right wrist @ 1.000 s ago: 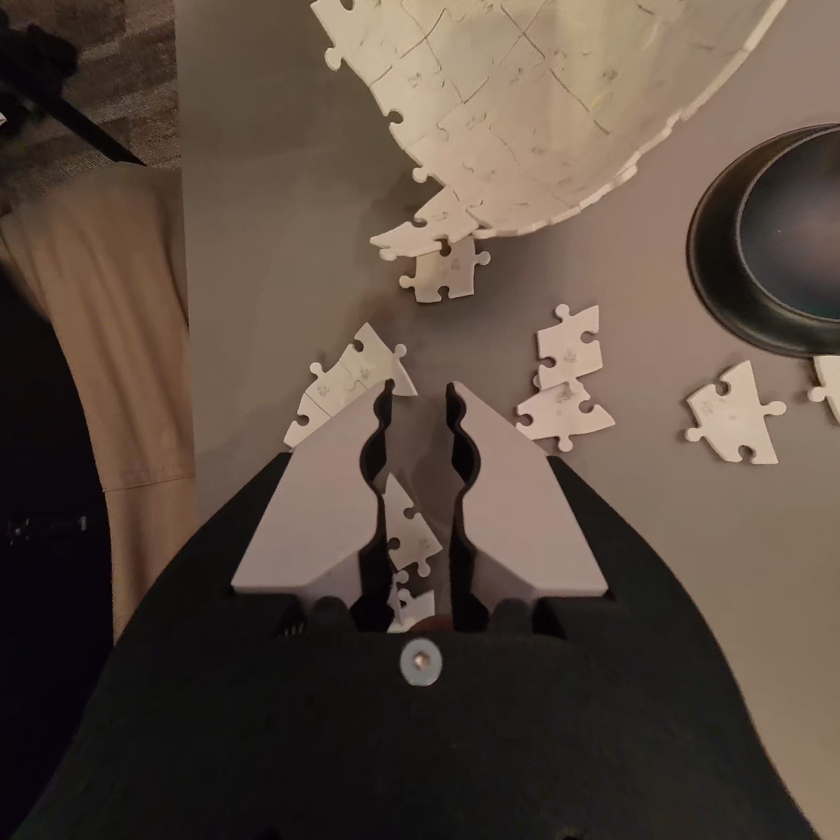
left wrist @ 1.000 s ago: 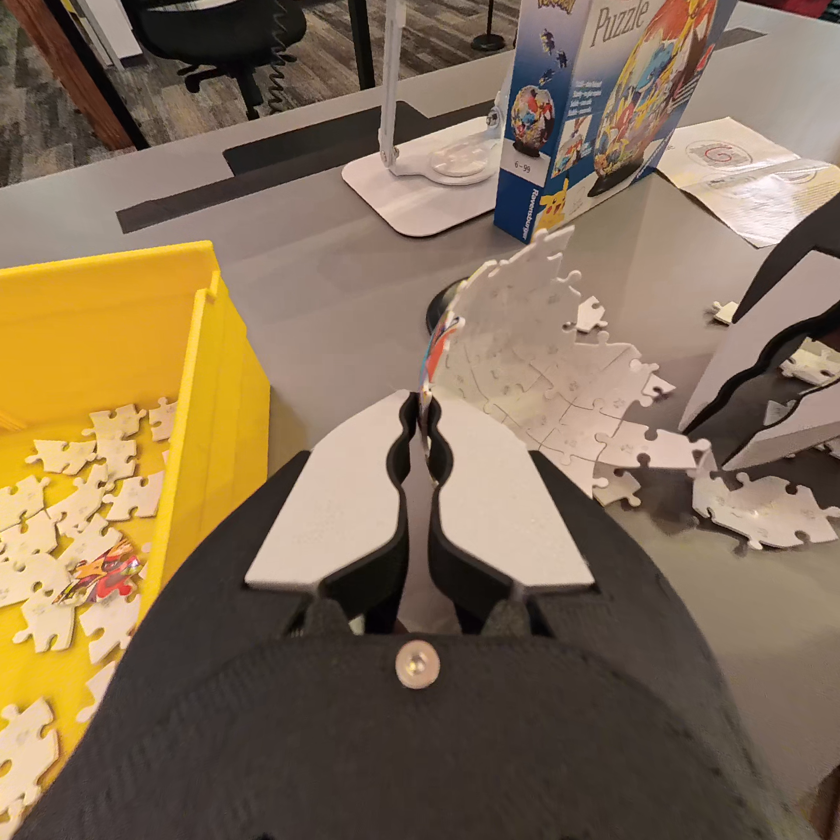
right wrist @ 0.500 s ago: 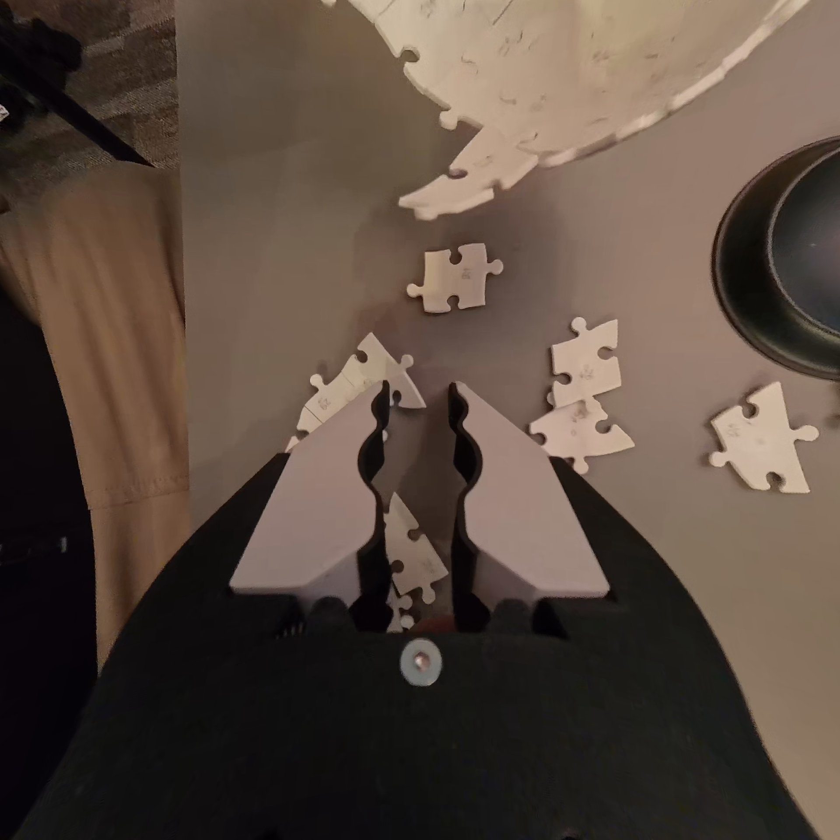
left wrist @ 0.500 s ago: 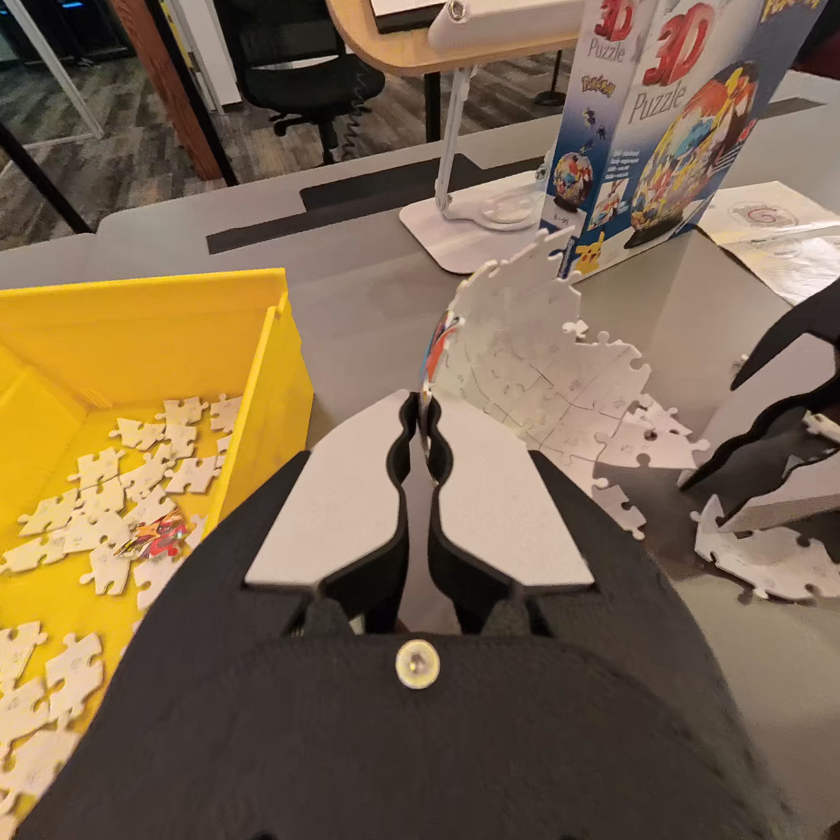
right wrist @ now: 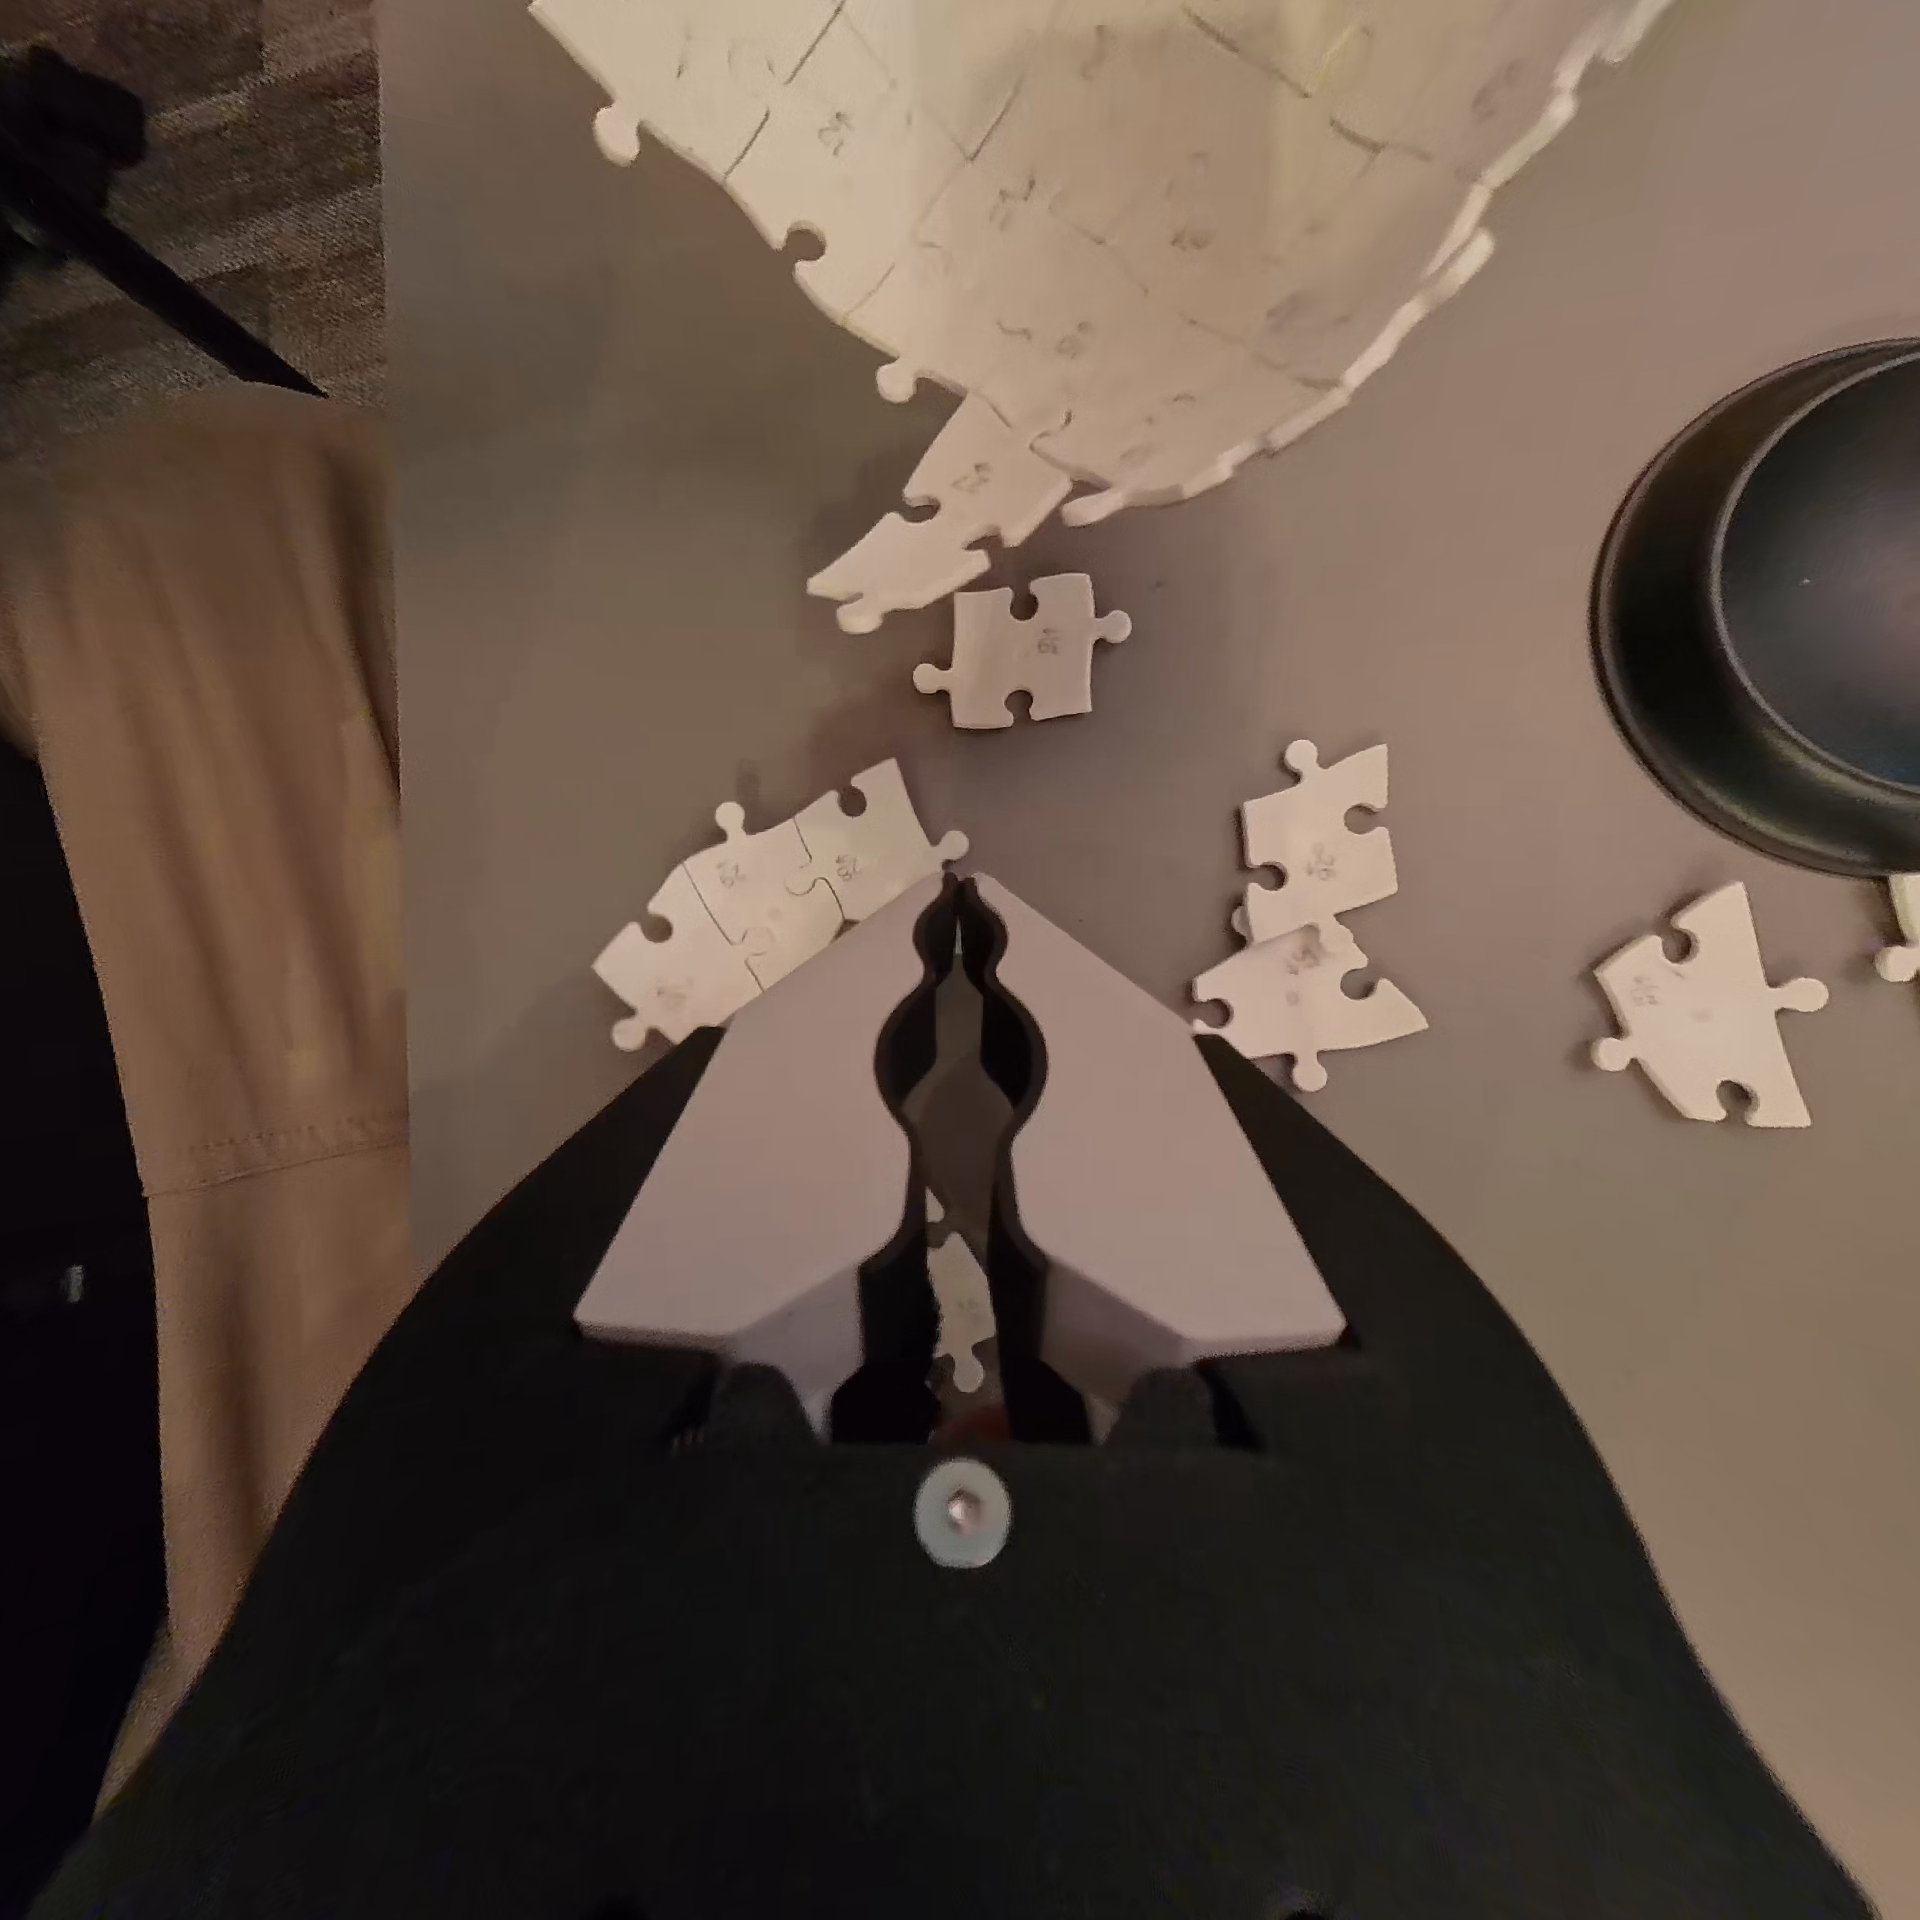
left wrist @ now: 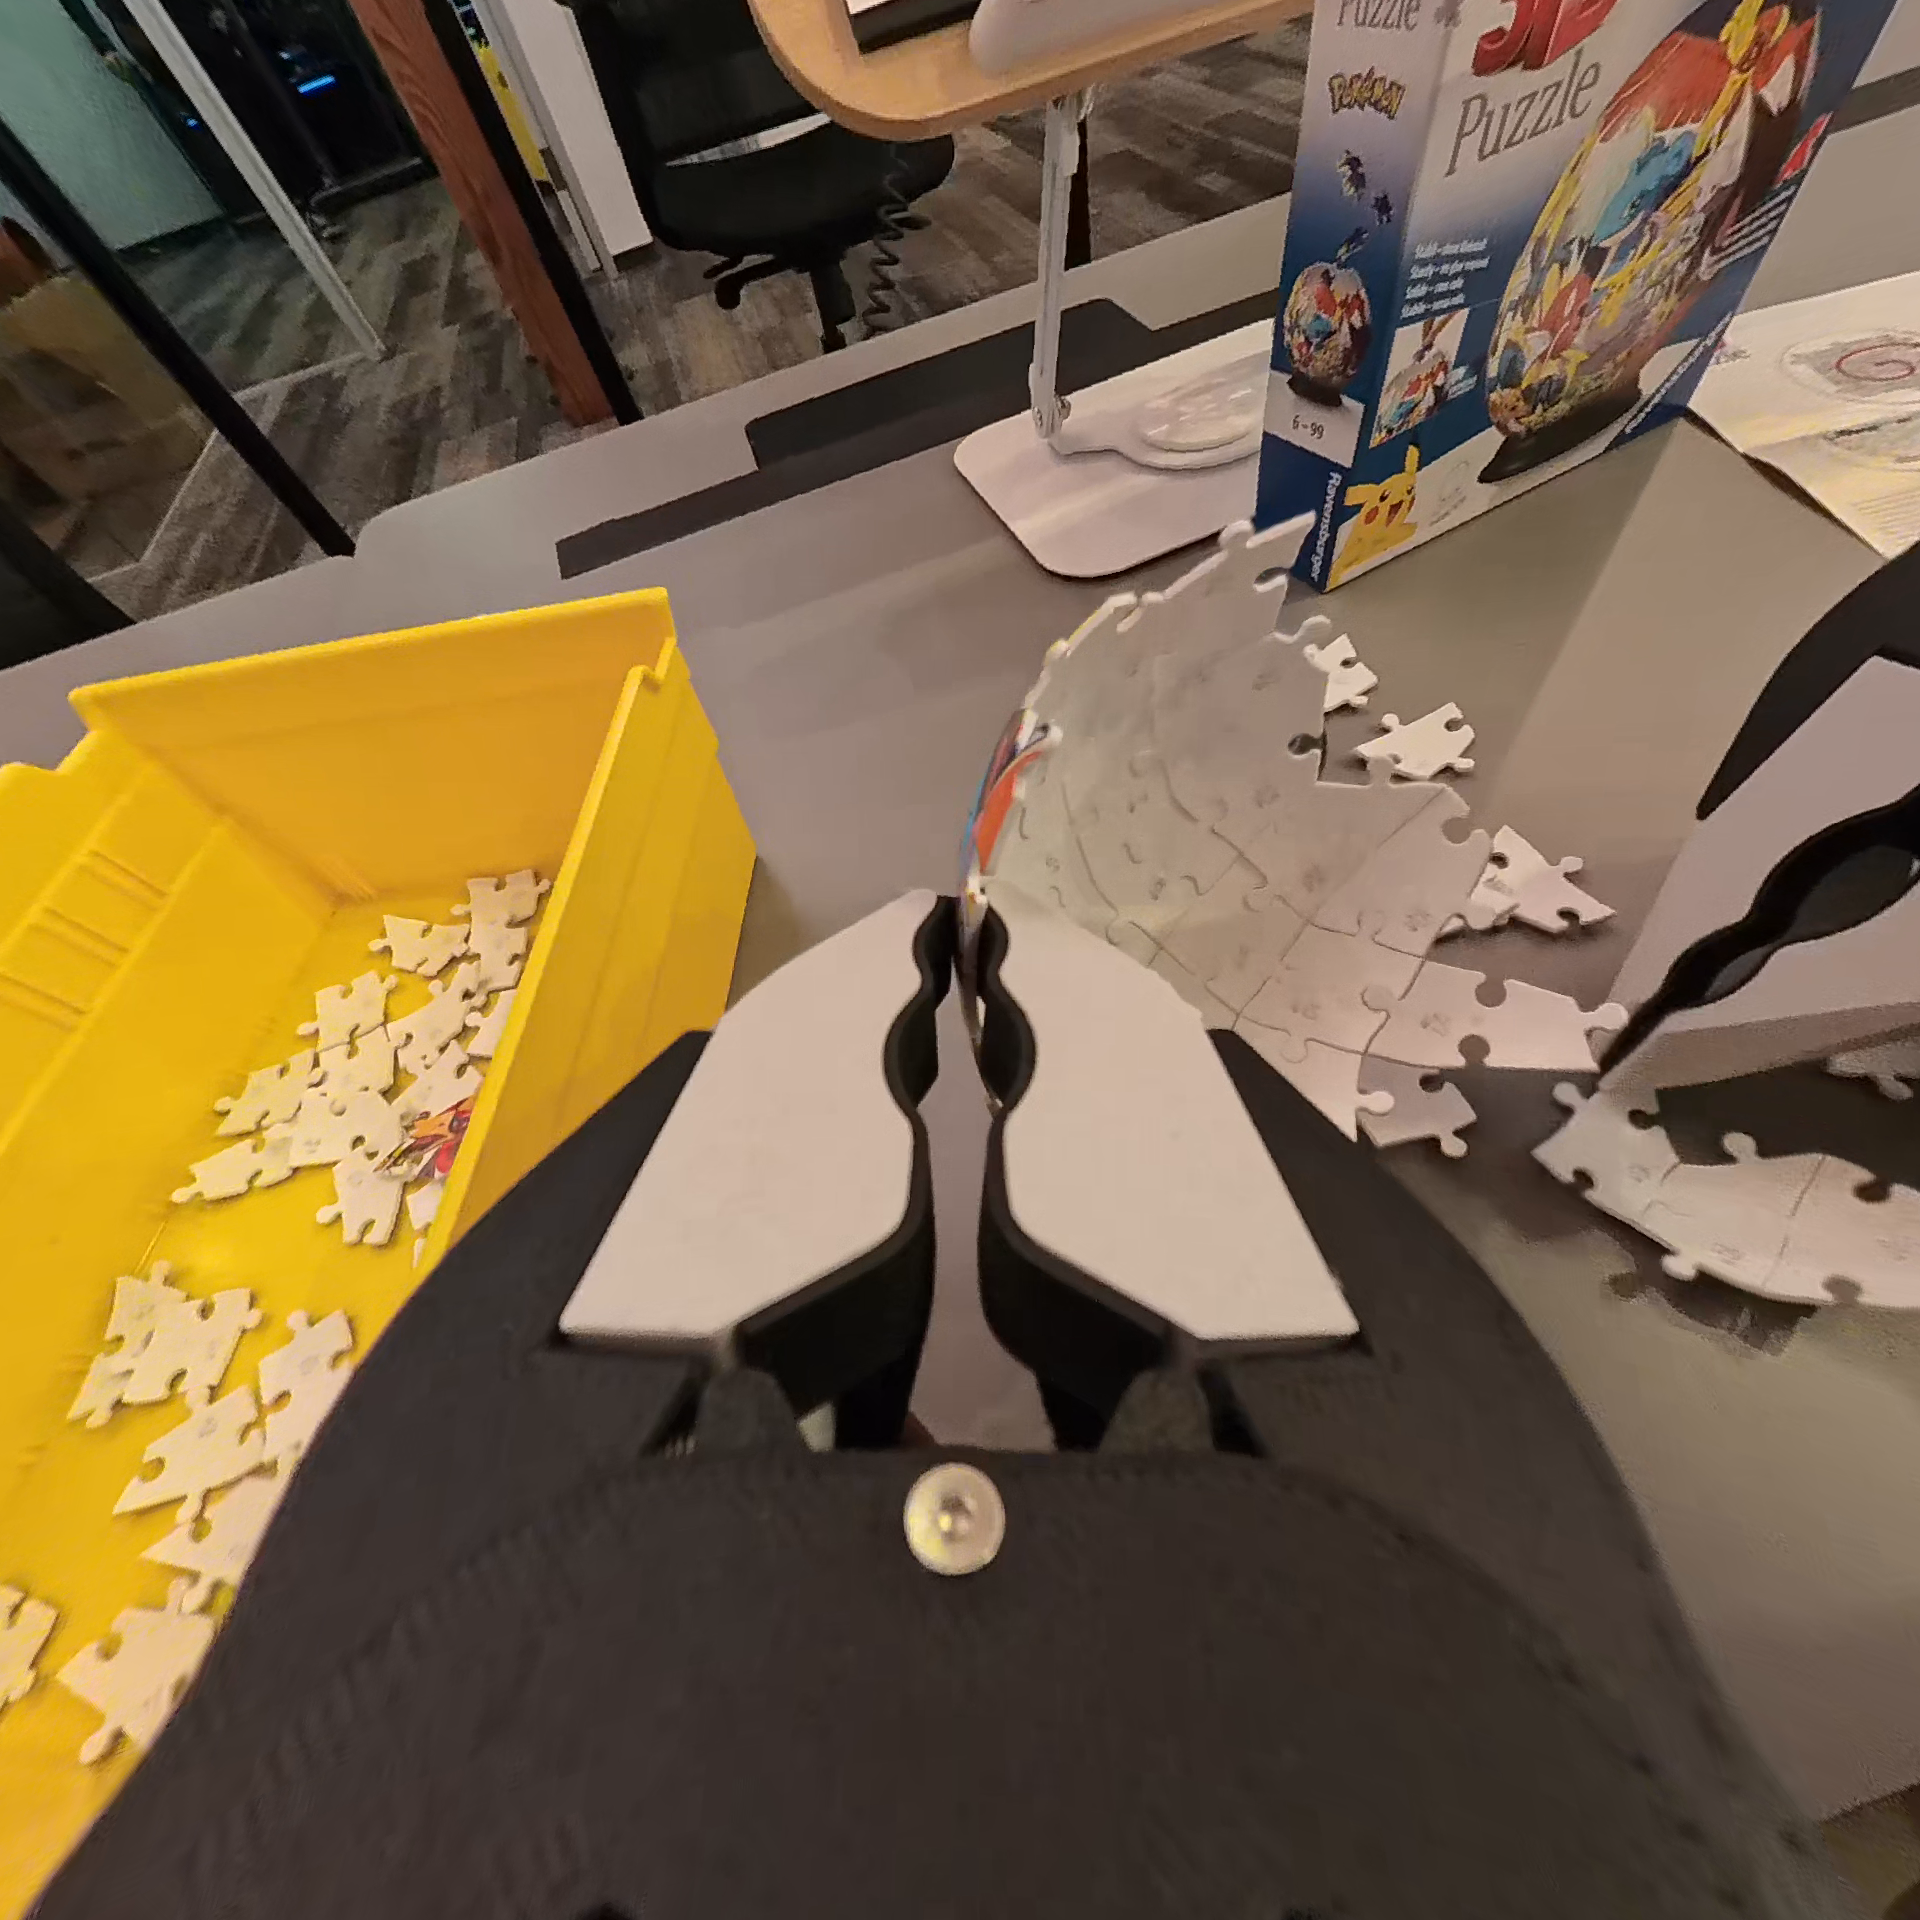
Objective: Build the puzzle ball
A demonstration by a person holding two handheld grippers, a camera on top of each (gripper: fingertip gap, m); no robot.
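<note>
A partly built puzzle ball, a curved white shell of joined pieces (left wrist: 1247,831), is held on edge above the grey table. My left gripper (left wrist: 966,925) is shut on its rim, where the coloured outer face shows. The shell also fills the top of the right wrist view (right wrist: 1143,208). My right gripper (right wrist: 961,894) is shut, tips touching, just above the table beside a joined strip of pieces (right wrist: 769,914); nothing shows between its tips. Loose pieces lie around it: one ahead (right wrist: 1023,655), two overlapping on the right (right wrist: 1314,914), one farther right (right wrist: 1704,1013).
A yellow bin (left wrist: 644,790) holding several loose pieces (left wrist: 353,1091) stands on the left. The puzzle box (left wrist: 1507,260), a white lamp base (left wrist: 1101,488) and a paper sheet (left wrist: 1829,416) are at the back. A black round stand (right wrist: 1766,623) sits right. A person's tan clothing (right wrist: 208,831) is at the table edge. The tips of one gripper are about 20 centimetres away from the tips of the other.
My right gripper has closed from open to shut over the table. My left gripper still holds the shell, and its view has pulled back and tilted, showing more of the room.
</note>
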